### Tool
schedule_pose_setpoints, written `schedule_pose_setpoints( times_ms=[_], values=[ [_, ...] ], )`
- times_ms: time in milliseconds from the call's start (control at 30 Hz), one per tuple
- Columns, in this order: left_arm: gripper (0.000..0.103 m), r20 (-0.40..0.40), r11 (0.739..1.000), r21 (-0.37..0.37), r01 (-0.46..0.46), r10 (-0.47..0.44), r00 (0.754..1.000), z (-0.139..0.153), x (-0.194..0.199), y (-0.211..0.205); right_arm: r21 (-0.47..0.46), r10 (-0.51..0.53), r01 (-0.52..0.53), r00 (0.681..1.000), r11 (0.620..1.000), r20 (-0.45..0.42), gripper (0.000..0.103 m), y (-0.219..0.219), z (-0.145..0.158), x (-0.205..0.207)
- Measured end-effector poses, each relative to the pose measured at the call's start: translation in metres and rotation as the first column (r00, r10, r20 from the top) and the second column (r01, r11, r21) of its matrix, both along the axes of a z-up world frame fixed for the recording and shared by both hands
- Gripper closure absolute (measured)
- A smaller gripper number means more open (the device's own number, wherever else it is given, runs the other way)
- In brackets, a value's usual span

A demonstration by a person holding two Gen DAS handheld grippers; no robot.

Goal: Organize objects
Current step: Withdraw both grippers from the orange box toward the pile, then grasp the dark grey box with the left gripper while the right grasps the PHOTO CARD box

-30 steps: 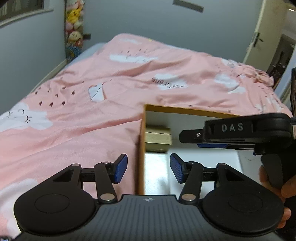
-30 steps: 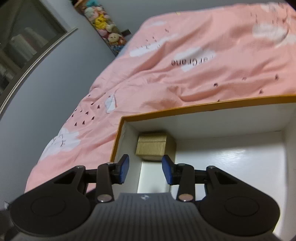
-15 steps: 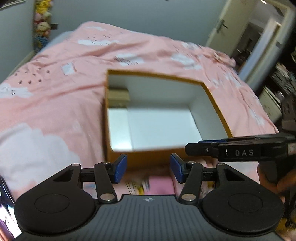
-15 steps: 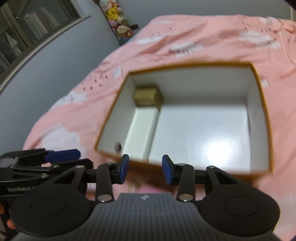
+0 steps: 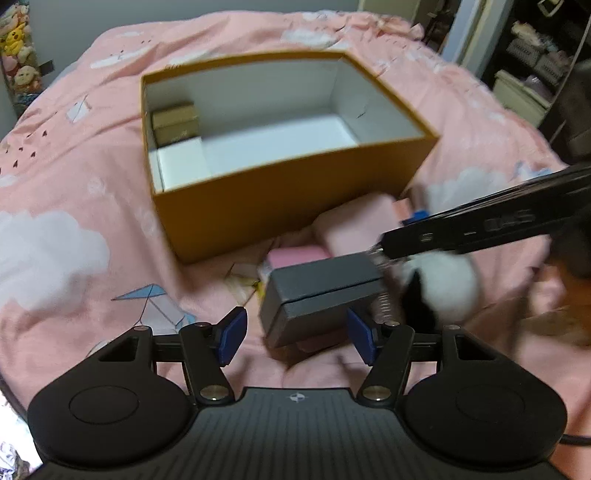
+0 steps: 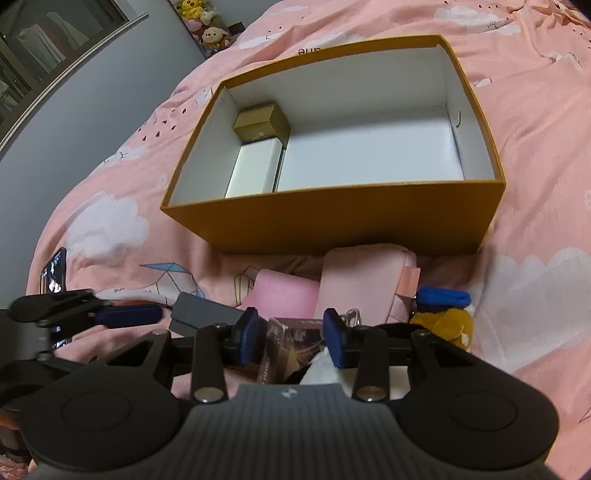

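Note:
An open orange box [image 5: 280, 195] [image 6: 332, 225] lies on the pink bed. Inside at its far left are a small gold box [image 5: 173, 120] [image 6: 260, 122] and a white box [image 5: 181, 166] [image 6: 255, 168]. In front of it lies a heap: a grey box [image 5: 317, 291] [image 6: 201, 314], pink pouches [image 5: 354, 229] [image 6: 362, 277], a brown packet [image 6: 291, 347], a yellow plush with a blue cap [image 6: 441, 314]. My left gripper [image 5: 295, 334] is open, its fingers either side of the grey box's near end. My right gripper [image 6: 291, 339] is open over the brown packet.
A phone [image 6: 55, 273] lies on the bedspread at the left. A black-and-white plush [image 5: 439, 284] sits right of the grey box. Shelves and a door [image 5: 528, 62] stand at the far right; stuffed toys [image 6: 199, 22] hang by the far wall.
Both grippers have pulled back from over the orange box and dropped toward the heap in front of it. Both stay open.

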State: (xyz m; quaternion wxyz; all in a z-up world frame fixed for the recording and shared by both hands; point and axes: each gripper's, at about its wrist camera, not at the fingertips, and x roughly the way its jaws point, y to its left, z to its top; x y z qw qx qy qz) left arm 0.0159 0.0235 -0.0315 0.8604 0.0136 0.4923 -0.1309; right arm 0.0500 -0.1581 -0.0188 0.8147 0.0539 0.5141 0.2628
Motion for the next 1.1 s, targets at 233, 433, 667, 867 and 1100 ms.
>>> schedule_pose_setpoints(
  times_ms=[233, 433, 667, 867, 1100],
  values=[
    [0.030, 0.022, 0.998, -0.047, 0.046, -0.045, 0.999, -0.012, 0.014, 0.005, -0.029, 0.019, -0.020, 0.999, 0.999, -0.027, 0.061, 0.006, -0.007, 0.002],
    [0.030, 0.009, 0.998, -0.052, 0.028, -0.027, 1.000, -0.021, 0.027, 0.000, -0.051, 0.016, -0.018, 0.999, 0.999, -0.046, 0.061, 0.011, -0.018, 0.009],
    [0.022, -0.025, 0.995, -0.094, -0.042, 0.040, 0.999, -0.025, 0.041, -0.001, -0.018, -0.064, 0.063, 0.997, 0.998, -0.050, 0.061, -0.003, -0.015, 0.016],
    [0.017, -0.079, 0.990, -0.083, -0.112, 0.105, 0.991, -0.027, 0.063, -0.010, -0.027, -0.129, 0.129, 0.991, 0.991, -0.023, 0.066, -0.014, -0.010, 0.028],
    [0.014, -0.143, 0.990, 0.004, -0.139, 0.138, 0.980, -0.033, 0.090, -0.028, -0.012, -0.159, 0.159, 0.987, 0.987, -0.032, 0.066, -0.023, -0.013, 0.038]
  ],
)
